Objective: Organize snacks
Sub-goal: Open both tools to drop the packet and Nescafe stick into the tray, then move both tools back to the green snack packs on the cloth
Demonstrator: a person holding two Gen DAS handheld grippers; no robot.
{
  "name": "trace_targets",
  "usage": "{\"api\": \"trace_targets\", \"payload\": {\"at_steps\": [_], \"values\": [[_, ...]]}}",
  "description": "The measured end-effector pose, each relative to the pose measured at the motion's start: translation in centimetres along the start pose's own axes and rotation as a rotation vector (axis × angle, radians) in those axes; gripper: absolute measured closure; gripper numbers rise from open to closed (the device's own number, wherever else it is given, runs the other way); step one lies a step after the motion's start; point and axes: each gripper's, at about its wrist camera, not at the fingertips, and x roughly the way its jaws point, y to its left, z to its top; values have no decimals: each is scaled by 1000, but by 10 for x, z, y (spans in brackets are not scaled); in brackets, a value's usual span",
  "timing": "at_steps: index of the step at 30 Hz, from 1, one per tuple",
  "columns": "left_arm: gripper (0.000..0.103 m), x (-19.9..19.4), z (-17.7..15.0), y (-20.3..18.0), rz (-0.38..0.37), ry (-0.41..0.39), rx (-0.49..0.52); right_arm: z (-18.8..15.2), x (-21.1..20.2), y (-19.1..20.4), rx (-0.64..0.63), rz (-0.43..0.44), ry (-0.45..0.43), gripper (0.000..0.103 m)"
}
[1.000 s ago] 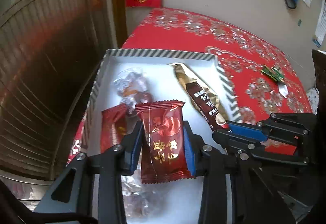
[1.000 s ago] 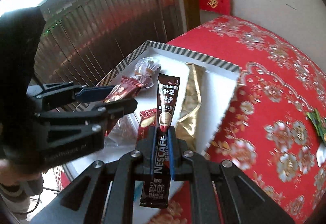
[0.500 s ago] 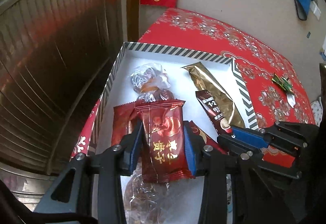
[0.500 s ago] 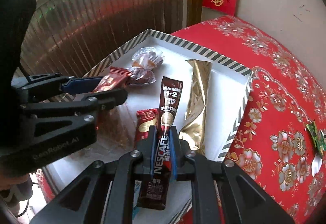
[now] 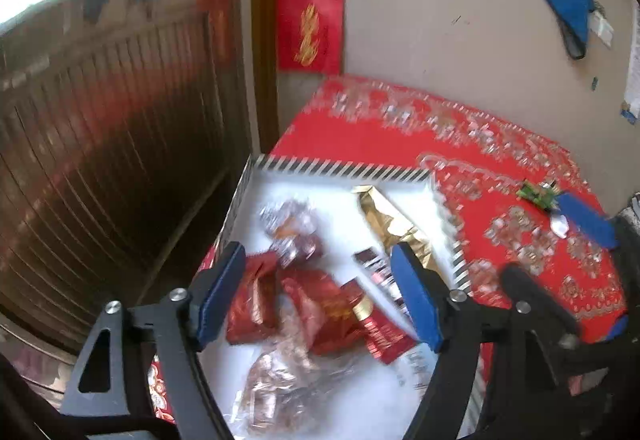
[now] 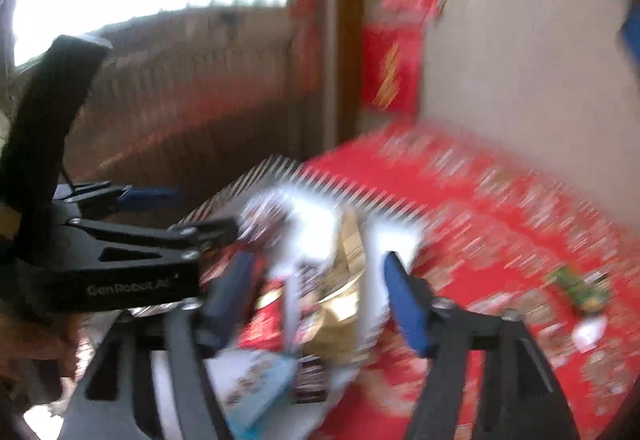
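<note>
Red tablecloth [image 5: 520,252] lies bare beside striped box [image 5: 340,168]; both claws gape

Motion blur smears the tray [image 6: 320,175] and its snacks [image 6: 340,280] beyond reading.

Left tool [image 5: 318,294]: blue-padded jaws spread wide, nothing between them.
Right tool [image 6: 320,296]: jaws wide apart, empty; view blurred.
</note>
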Motion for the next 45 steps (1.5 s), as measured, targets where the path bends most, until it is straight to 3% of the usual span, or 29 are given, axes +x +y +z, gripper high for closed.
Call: {"api": "trace_targets", "payload": {"at_steps": [2,3,8,11,12,17,26,28,33,37,39,40,45], "values": [[26,-7,4,-12,-22,-28,7,1,-28,-10,3,-36,-97,10],[26,-12,7,-20,-37,-40,13,2,-33,-15,12,-37,-111,0],[23,-24,17,-51,-101,-81,38,-3,-57,-48,69,-98,-176,0],[22,-27,21,-71,-134,-96,48,-21,-79,-62,86,-268,-278,0],[22,-27,22,-77,-144,-94,50,-23,-81,-68,95,-275,-278,0],[21,-17,25,-116,-189,-64,99,-31,-79,-117,181,-346,-151,0],[19,20,40,-199,-272,96,217,-48,-71,-223,223,-444,155,0],[19,30,47,-215,-300,129,225,-55,-68,-249,265,-440,214,0],[19,60,56,-249,-284,178,275,-65,-58,-303,394,-418,290,1],[19,84,58,-273,-267,229,294,-67,-33,-316,377,-387,340,17],[19,96,61,-282,-287,267,278,-68,-15,-322,371,-367,378,40],[19,105,64,-287,-302,297,259,-70,-6,-326,383,-340,400,44],[19,138,74,-307,-259,325,297,-81,17,-344,496,-242,434,47]]}}
